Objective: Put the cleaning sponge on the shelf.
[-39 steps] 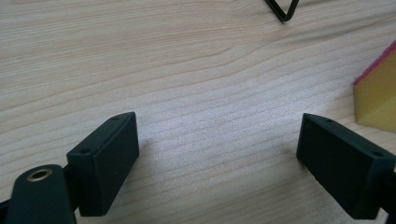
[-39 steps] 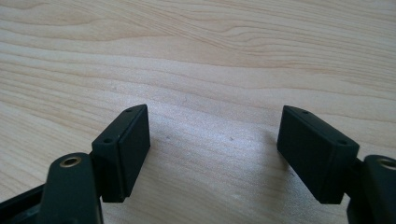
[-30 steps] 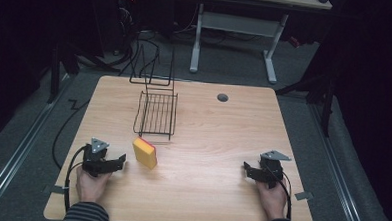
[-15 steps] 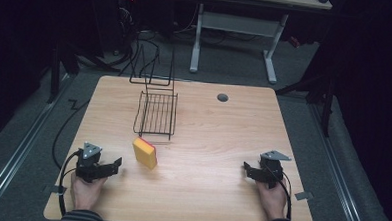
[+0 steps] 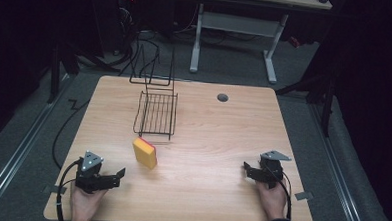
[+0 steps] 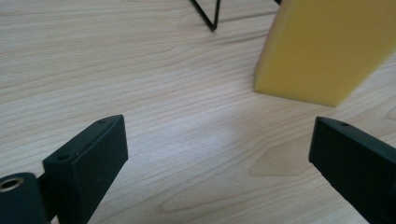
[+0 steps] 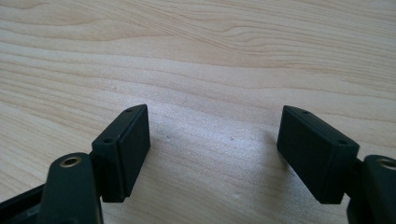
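A yellow sponge [image 5: 145, 153] with a red underside stands on edge on the wooden table [image 5: 218, 136], just in front of a black wire rack [image 5: 156, 114]. My left gripper [image 5: 119, 175] rests near the front left corner and points right at the sponge, a short way off. Its jaws have just been opening and nothing is between them. In the left gripper view the left gripper [image 6: 217, 140] is open over bare wood, with the sponge [image 6: 327, 46] ahead at the upper right. My right gripper [image 5: 246, 169] sits near the front right edge, and the right gripper [image 7: 212, 126] is open and empty.
A foot of the wire rack [image 6: 205, 11] shows at the top of the left gripper view. A dark round cable hole [image 5: 222, 97] lies at the back right of the table. Cables and a desk frame [image 5: 235, 29] stand on the floor beyond the far edge.
My left gripper has drawn back toward the front edge and slightly left, away from the sponge. The right gripper and the sponge have kept still.
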Demonstrator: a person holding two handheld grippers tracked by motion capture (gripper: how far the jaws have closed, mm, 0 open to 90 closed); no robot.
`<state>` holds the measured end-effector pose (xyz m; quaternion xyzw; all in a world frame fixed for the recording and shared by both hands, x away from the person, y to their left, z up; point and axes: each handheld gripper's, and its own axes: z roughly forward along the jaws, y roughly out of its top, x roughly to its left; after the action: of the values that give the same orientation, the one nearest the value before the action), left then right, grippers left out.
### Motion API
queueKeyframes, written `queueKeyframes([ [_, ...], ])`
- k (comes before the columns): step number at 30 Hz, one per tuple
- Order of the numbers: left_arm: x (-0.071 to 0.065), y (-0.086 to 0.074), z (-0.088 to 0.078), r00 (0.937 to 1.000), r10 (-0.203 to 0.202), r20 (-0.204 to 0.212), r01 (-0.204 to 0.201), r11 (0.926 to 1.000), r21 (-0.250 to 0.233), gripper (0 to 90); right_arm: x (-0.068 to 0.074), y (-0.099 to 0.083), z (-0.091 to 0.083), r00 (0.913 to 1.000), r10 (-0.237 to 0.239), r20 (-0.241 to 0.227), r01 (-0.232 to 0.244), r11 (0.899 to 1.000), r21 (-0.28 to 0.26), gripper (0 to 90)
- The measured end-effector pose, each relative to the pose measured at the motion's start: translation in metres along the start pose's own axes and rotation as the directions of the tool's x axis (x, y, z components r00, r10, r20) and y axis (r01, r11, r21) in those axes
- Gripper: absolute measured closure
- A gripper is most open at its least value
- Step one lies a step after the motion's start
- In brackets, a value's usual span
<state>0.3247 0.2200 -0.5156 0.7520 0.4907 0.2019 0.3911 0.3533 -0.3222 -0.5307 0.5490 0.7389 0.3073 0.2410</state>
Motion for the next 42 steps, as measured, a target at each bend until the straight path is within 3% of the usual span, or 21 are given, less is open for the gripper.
queueKeyframes([
  [12,-0.026,0.001,0.005,0.9979,0.057,0.032,-0.057,0.9982,0.017,0.5,0.000,0.000,0.000,1.0000,0.005,0.000,-0.005,1.000,0.002,25.8],
  [20,-0.046,0.012,0.014,0.9920,0.108,0.064,-0.110,0.9936,0.025,0.3,0.000,0.000,0.000,1.0000,0.002,-0.001,-0.002,1.000,0.000,25.8],
  [33,-0.061,0.030,0.027,0.9881,0.129,0.083,-0.130,0.9914,0.009,0.2,0.001,0.000,0.000,1.0000,0.004,-0.001,-0.004,1.000,0.001,25.8],
  [42,-0.064,0.041,0.036,0.9900,0.116,0.080,-0.116,0.9932,-0.007,0.0,0.001,0.000,-0.001,1.0000,0.002,-0.002,-0.002,1.000,0.000,25.8],
])
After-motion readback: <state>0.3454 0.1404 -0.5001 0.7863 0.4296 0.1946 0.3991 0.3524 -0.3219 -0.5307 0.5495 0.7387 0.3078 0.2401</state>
